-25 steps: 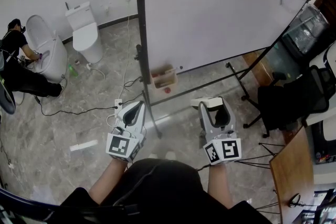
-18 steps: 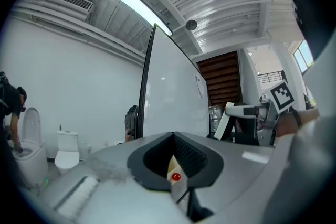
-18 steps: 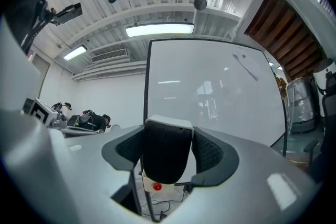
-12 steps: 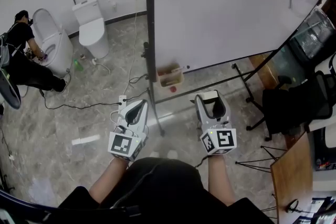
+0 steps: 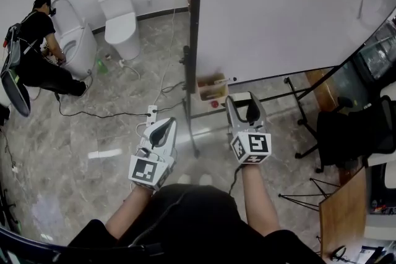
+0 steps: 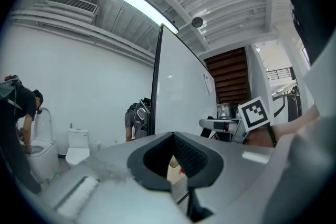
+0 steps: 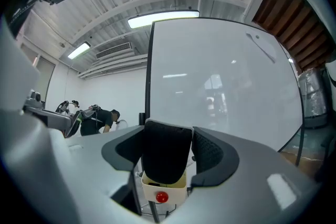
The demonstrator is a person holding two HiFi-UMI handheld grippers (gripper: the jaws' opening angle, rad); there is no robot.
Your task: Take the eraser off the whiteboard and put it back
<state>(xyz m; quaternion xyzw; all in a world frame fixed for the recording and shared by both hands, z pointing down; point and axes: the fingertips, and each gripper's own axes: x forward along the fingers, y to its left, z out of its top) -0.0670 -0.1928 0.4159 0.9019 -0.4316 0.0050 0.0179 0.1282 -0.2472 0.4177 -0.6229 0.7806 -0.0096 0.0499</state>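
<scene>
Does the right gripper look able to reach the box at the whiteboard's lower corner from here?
Probably yes. The right gripper, shut on the eraser, points at the box just ahead, and nothing shows between them; the board's post stands left of that path.

Eraser (image 7: 166,157): black felt, white back, upright, clamped in right tongs (image 5: 247,108), just short of black-framed whiteboard (image 5: 278,9).

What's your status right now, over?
Left gripper shut, empty. Right gripper clamps the eraser, facing whiteboard. Holder box just ahead, nothing between.
</scene>
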